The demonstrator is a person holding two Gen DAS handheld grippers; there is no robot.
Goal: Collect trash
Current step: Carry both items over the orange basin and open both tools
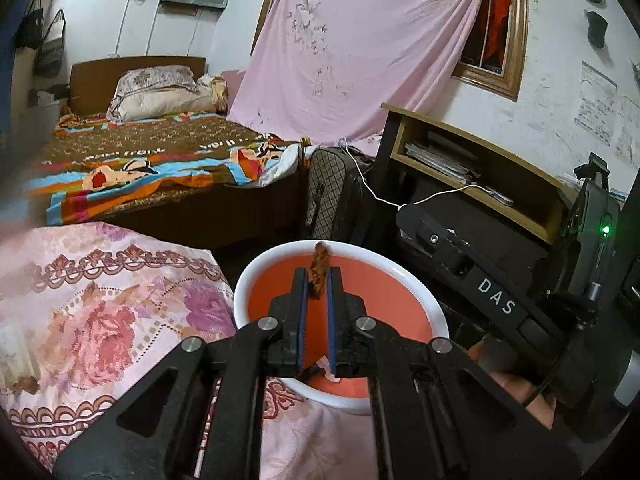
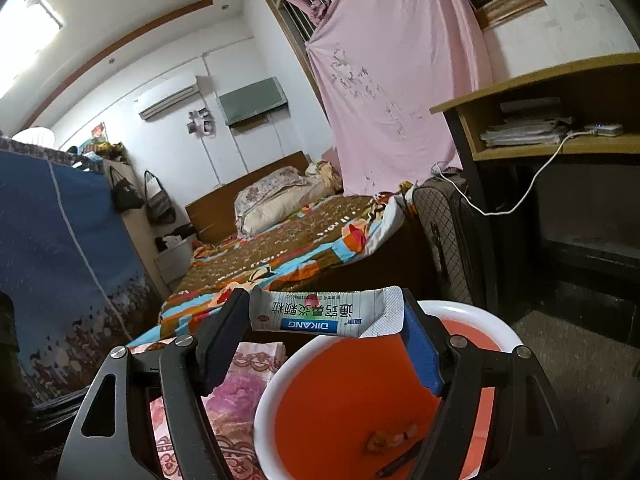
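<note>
A red bin with a white rim [image 1: 256,276] stands beside a floral cloth. Over its opening, my left gripper [image 1: 316,286] is shut on a thin brown scrap [image 1: 319,266] that stands upright between the blue pads. In the right wrist view the same bin's rim [image 2: 272,380] lies just below my right gripper [image 2: 324,304]. Its jaws stand wide and hold a white-and-green medicine sachet [image 2: 320,316] lengthwise by its two ends, above the bin's near-left rim. A few small scraps [image 2: 384,440] lie on the bin's bottom.
A pink floral cloth [image 1: 100,300] covers the surface left of the bin. Behind are a bed [image 1: 160,160] with a colourful blanket, a dark quilted suitcase [image 1: 336,192] and a wooden desk shelf [image 1: 480,160] with papers and a white cable. A person's hand [image 1: 516,384] shows at the right.
</note>
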